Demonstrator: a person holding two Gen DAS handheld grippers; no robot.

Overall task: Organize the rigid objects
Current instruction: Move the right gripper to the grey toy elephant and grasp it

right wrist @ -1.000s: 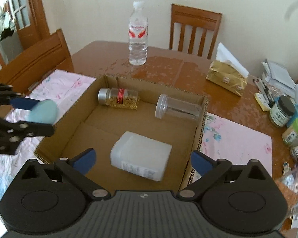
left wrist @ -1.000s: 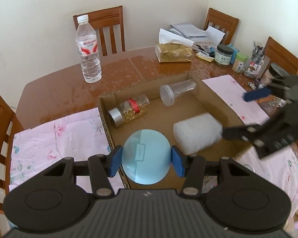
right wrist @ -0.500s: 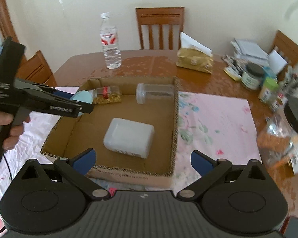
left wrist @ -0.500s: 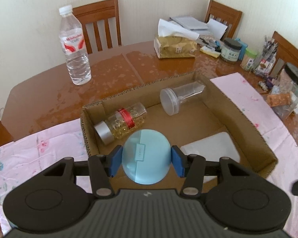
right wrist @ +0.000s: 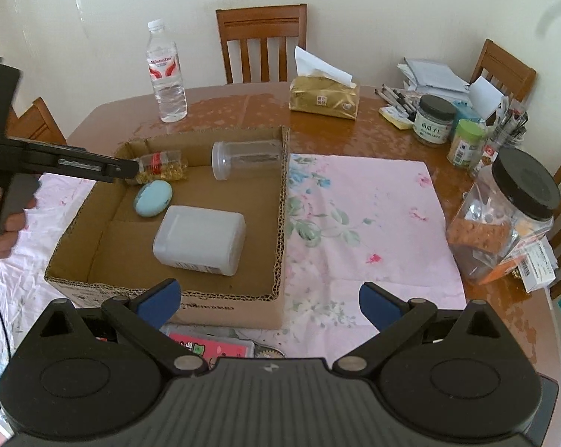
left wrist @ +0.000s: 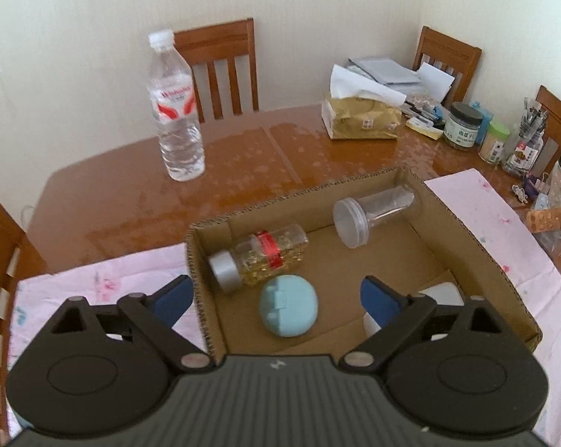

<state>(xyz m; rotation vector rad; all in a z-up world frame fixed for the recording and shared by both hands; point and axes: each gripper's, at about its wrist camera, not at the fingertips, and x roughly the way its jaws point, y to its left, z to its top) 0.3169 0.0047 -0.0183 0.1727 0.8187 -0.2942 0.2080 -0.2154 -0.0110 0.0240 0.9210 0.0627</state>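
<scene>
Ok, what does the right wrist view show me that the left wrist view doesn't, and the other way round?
Only the right wrist view shows the white container whole, lying flat in the cardboard box, a hand on the left gripper's handle, and a red card on the near side of the box.

Only the left wrist view shows the left gripper, jaws opening with nothing between them, above the blue case.

Both show the box, the case, the capsule bottle, the clear jar and the water bottle.
</scene>
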